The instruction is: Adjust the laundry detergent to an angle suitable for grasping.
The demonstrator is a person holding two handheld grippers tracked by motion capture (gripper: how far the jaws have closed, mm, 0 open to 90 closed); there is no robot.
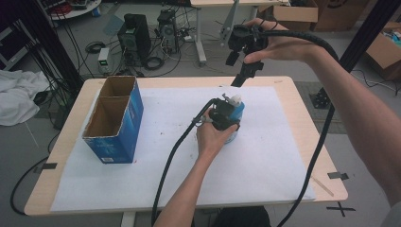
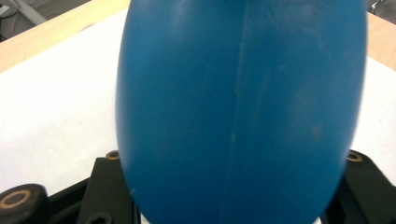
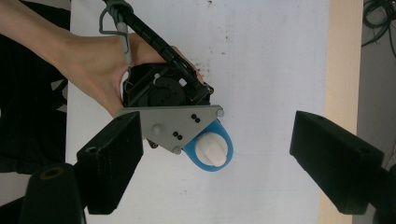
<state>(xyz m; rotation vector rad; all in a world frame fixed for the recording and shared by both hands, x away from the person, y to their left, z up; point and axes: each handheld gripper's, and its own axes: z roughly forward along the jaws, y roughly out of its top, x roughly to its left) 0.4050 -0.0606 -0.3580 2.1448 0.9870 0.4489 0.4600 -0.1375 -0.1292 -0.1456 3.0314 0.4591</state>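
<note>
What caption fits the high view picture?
Left gripper clamps a blue bottle; right gripper hovers above.

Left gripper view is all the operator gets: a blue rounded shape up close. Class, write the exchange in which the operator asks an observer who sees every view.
Operator: What is this blue thing?
Observer: A blue bottle with a white cap, standing upright on the white sheet.
Operator: Is my left gripper gripping it?
Observer: Yes, the left gripper is closed on its side.
Operator: Where is the right gripper?
Observer: The right gripper hangs above the bottle, jaws open, holding nothing.
</note>
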